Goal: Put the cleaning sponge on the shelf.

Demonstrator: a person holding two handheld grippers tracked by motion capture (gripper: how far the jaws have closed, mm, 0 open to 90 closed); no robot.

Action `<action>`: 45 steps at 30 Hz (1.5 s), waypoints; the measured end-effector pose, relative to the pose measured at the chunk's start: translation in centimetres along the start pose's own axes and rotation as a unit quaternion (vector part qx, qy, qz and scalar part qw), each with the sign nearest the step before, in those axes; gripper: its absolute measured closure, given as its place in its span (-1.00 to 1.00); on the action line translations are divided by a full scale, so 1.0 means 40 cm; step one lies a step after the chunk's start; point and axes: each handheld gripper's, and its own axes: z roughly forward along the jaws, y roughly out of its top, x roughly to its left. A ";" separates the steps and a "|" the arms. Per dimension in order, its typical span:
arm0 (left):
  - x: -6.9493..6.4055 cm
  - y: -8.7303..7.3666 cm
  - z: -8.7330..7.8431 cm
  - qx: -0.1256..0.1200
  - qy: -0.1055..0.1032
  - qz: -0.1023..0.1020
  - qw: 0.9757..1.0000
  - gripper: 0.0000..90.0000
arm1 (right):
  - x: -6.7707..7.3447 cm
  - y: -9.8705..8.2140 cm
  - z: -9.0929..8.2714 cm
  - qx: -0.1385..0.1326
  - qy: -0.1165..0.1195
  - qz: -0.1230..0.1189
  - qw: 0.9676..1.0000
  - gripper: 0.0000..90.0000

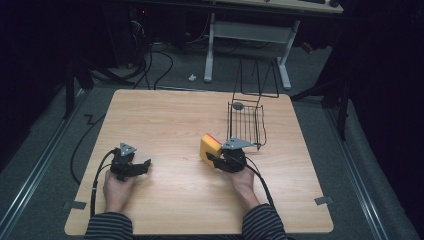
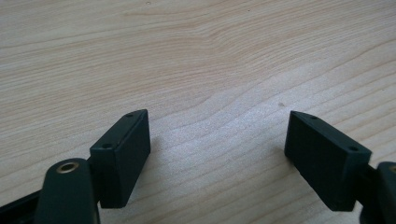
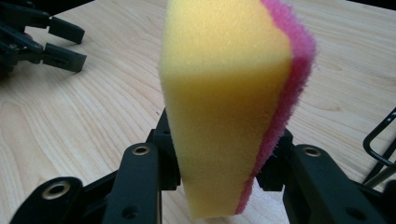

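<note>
Two grippers sit over the wooden table (image 1: 170,120) on my feed. At the left, my left gripper (image 1: 145,165) hovers low above bare wood, its jaws spread wide with nothing between them. Further right, my right gripper (image 1: 210,157) has its jaws pinching a yellow sponge (image 3: 224,107) with a pink backing, held upright. Just beyond it stands a black wire basket (image 1: 246,122).
</note>
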 end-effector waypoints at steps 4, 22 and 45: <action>0.000 0.000 0.000 0.000 0.000 0.000 1.000 -0.49 | 0.001 0.003 -0.019 -0.002 0.004 0.002 1.000 0.35; 0.000 0.000 0.000 0.000 0.000 0.000 1.000 -0.49 | -0.020 0.001 -0.082 0.002 0.002 0.005 1.000 0.35; 0.000 0.000 0.000 0.000 0.000 0.000 1.000 -0.49 | -0.061 -0.001 -0.177 -0.012 -0.026 0.006 1.000 0.35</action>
